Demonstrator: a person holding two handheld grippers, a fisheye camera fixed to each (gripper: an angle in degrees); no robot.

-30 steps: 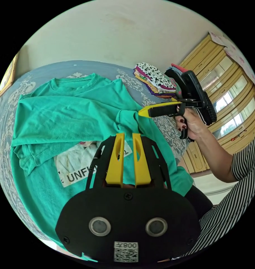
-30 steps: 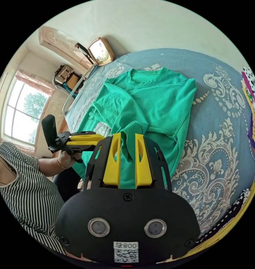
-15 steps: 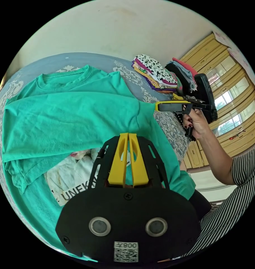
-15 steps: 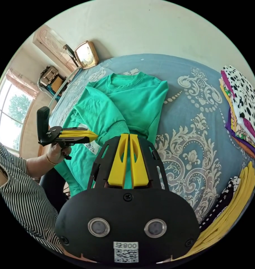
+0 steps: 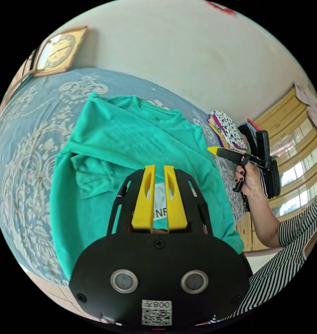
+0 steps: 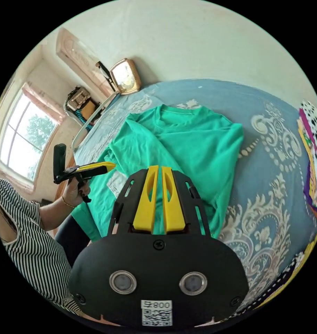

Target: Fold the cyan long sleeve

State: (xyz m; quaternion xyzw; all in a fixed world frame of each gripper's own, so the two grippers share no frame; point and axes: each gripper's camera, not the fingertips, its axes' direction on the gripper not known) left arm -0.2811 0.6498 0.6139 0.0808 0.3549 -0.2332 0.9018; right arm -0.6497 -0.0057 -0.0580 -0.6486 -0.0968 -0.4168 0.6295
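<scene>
Your cyan long sleeve (image 5: 137, 146) lies flat on the bed (image 5: 22, 146), which has a blue cover with pale curly patterns. The soft knit shirt sits near the bed's front edge, with its round ribbed neck (image 6: 175, 113) pointing to the far wall. Both sleeves are folded in across the chest, and one ribbed cuff (image 5: 92, 174) rests on the shirt's front, close to a white patch (image 5: 160, 201) with dark letters.

Your left gripper (image 5: 159, 174) hangs over the lower part of the shirt. Its two yellow jaws are spread a little, with nothing between them. In the right gripper view you see it from the side (image 6: 108, 166), held in your hand (image 6: 74, 189).

Your right gripper (image 6: 157, 174) is above the middle of the shirt. Its yellow jaws are almost together, with a thin gap, and hold nothing.

A stack of folded clothes (image 5: 226, 130), with a spotted black-and-white one on top, sits at the bed's right edge.
</scene>
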